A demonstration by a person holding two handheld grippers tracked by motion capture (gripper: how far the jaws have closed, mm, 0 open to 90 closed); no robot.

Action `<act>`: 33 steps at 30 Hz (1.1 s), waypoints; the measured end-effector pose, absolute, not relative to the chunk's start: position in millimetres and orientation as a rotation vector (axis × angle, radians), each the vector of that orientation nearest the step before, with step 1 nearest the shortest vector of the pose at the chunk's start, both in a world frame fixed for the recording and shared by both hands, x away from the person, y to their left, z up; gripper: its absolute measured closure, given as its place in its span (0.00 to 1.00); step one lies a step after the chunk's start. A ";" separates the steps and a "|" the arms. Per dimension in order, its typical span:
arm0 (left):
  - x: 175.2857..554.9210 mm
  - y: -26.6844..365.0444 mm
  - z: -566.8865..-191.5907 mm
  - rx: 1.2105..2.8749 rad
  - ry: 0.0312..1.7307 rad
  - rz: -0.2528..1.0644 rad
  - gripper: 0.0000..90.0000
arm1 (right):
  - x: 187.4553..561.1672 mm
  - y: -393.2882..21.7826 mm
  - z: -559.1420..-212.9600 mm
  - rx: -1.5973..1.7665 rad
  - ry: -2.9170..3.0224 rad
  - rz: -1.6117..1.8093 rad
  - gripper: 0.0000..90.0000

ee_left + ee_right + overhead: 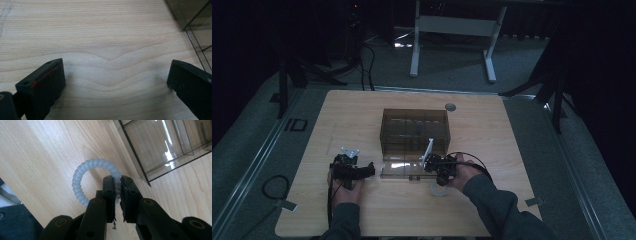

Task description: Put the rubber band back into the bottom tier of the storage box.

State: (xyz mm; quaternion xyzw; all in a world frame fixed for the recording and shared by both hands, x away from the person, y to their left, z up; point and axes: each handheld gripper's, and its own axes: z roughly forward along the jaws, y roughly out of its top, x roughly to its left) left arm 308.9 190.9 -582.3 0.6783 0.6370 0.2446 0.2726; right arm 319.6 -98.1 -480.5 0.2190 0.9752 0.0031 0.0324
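Pick-up stage done: right gripper pinches spiral hair tie on 1 side of ring, jaws pressed together on coil. Tie sits low over table, just in front of smoked clear organizer box. Left to do, judging by layout: carry tie into box. Left gripper spread wide, nothing between jaws, over bare wood. Tie: pale translucent blue-white, ribbed coil, closed ring.

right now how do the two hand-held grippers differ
The right hand-held gripper is shut on a pale coil ring; the left hand-held gripper is open over bare table. The right sits beside the clear box, the left farther from it. Both have black jaws and point down at the table.
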 end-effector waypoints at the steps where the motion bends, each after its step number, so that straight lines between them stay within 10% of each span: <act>1: 308.9 190.9 -582.3 1.825 1.715 0.658 0.02 | 319.9 -98.1 -479.9 0.678 3.001 0.011 0.92; 33: 309.2 190.7 -582.7 1.818 1.714 0.662 0.02 | 344.6 -110.1 -451.5 0.766 2.938 0.080 0.92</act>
